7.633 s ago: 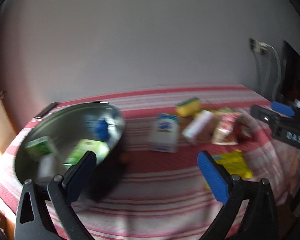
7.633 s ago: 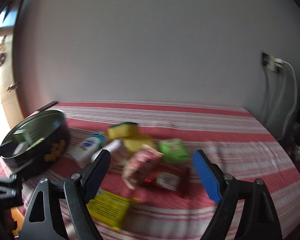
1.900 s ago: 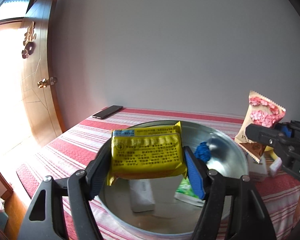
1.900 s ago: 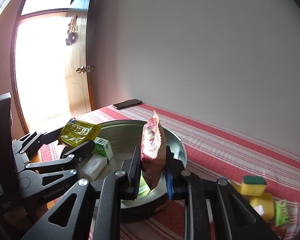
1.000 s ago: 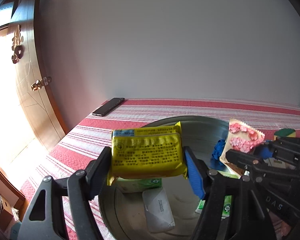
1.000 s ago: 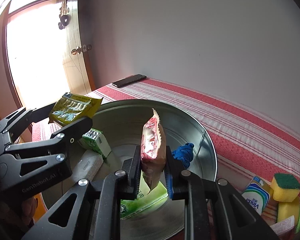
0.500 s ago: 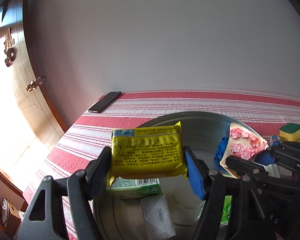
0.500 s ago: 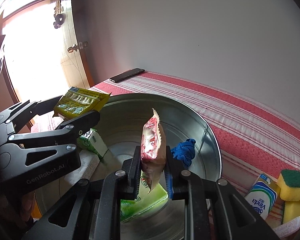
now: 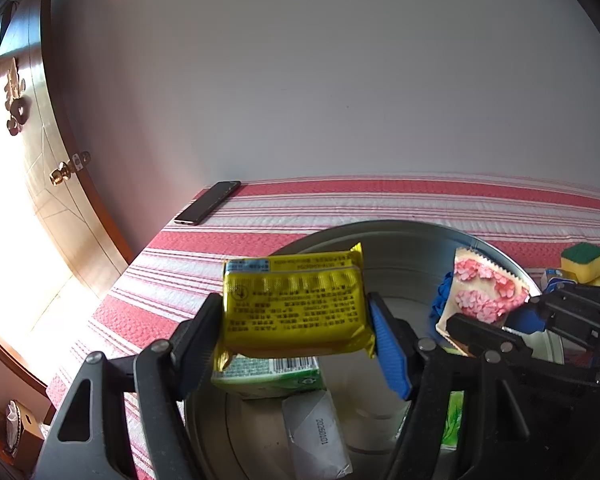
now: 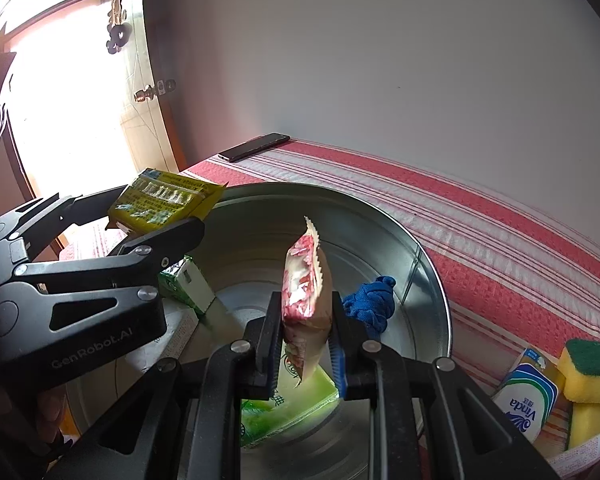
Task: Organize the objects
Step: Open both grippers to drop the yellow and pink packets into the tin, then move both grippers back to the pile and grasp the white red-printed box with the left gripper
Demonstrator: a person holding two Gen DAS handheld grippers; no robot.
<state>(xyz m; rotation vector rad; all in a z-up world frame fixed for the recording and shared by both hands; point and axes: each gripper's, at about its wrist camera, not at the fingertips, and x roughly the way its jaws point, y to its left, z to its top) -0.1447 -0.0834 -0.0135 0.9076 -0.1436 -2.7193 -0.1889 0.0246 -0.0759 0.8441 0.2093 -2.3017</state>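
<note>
My left gripper (image 9: 296, 332) is shut on a yellow packet (image 9: 296, 304), held over the near left part of a round metal basin (image 9: 404, 240). My right gripper (image 10: 306, 332) is shut on a pink-and-beige snack bag (image 10: 306, 280), upright above the basin's (image 10: 380, 216) middle. From the right wrist view the yellow packet (image 10: 164, 200) hangs at the basin's left rim, and the left wrist view shows the snack bag (image 9: 484, 296) to the right. Inside the basin lie a green carton (image 10: 188, 280), a blue cloth (image 10: 370, 300), a green packet (image 10: 288, 408) and a white packet (image 9: 316, 432).
A red-and-white striped cloth (image 10: 500, 240) covers the table. A black phone (image 9: 208, 202) lies at its far left corner. Right of the basin sit a blue-and-white tissue pack (image 10: 526, 404) and yellow sponges with green tops (image 10: 590, 368). A wooden door (image 9: 52, 184) stands at left, a plain wall behind.
Over the last second both grippers keep their packets and stay almost still above the basin. Several seconds ago both were open and empty, with the packets lying on the table.
</note>
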